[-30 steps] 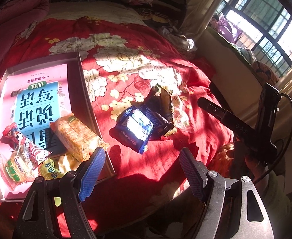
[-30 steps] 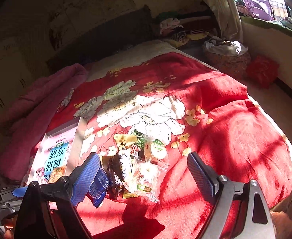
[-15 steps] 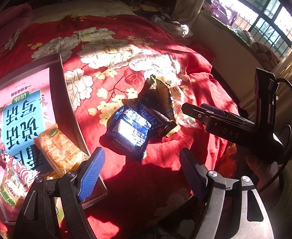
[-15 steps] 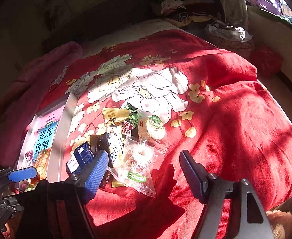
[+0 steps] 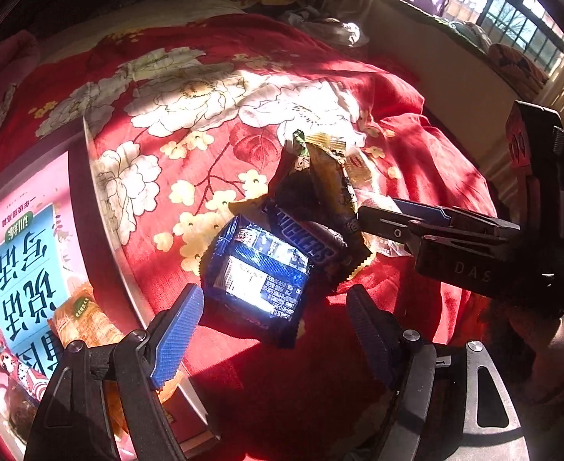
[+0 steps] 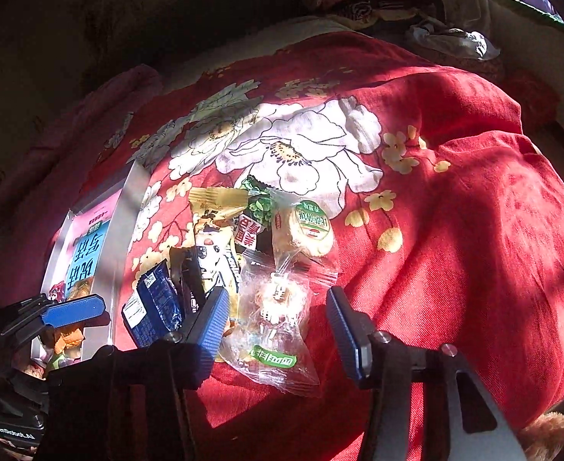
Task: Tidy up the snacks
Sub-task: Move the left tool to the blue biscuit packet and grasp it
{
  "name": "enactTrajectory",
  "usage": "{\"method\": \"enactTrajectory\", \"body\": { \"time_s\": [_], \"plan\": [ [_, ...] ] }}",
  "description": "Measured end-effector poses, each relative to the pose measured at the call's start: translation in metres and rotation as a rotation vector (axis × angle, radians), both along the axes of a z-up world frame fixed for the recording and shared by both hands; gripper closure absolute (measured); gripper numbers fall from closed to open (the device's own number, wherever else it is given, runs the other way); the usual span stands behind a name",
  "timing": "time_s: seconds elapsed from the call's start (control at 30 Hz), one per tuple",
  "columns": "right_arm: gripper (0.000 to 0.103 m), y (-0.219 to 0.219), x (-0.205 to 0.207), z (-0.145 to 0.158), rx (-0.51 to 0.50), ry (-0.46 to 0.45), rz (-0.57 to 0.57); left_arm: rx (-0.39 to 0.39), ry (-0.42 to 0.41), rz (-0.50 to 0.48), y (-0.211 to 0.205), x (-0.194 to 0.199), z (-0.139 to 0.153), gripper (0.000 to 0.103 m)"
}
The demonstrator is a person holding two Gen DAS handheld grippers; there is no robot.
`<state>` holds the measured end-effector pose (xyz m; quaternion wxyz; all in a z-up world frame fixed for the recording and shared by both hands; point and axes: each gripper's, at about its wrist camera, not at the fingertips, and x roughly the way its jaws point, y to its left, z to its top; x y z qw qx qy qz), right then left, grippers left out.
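Observation:
A heap of snacks lies on the red floral bedspread. A dark blue packet lies just in front of my open, empty left gripper, with a Snickers bar and a yellow-black packet behind it. In the right wrist view my open, empty right gripper straddles a clear packet with a green label; a round cracker pack and the blue packet lie nearby. A metal tray at the left holds a pink book and an orange snack pack.
The other gripper reaches in from the right of the left wrist view. A window and a wall ledge stand beyond the bed's right edge. A pink blanket lies behind the tray. Clothes are heaped at the far end.
Both grippers have moved forward and down toward the heap. The left gripper has swung right from the tray to the blue packet. The right gripper's fingers now flank the clear packet.

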<state>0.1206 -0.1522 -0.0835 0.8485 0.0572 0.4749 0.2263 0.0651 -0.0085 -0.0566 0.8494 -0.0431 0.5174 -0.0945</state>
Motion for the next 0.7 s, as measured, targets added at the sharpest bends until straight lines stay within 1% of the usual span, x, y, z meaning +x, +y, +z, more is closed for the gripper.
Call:
{"method": "enactTrajectory", "body": {
  "time_s": [0.13,0.27,0.4,0.47,0.53,0.7],
  "plan": [
    [0.053,0.004,0.005,-0.005,-0.019,0.008,0.005,0.014,0.008,-0.003,0.000,0.006,-0.007,0.025],
    [0.053,0.004,0.008,-0.008,-0.013,0.017,0.009,0.031,0.023,-0.008,-0.001,0.010,-0.014,0.025],
    [0.054,0.003,0.009,-0.008,0.011,0.027,0.007,0.051,0.030,-0.019,-0.003,0.012,-0.021,0.025],
    [0.056,0.003,0.009,-0.008,0.015,0.028,0.011,0.059,0.036,-0.015,-0.003,0.015,-0.024,0.025],
    [0.060,0.003,0.009,-0.007,0.032,0.031,0.018,0.065,0.039,-0.016,-0.004,0.017,-0.026,0.025],
    [0.062,-0.002,0.009,-0.008,0.075,0.049,0.016,0.108,0.044,-0.016,-0.010,0.022,-0.033,0.025]
  ]
}}
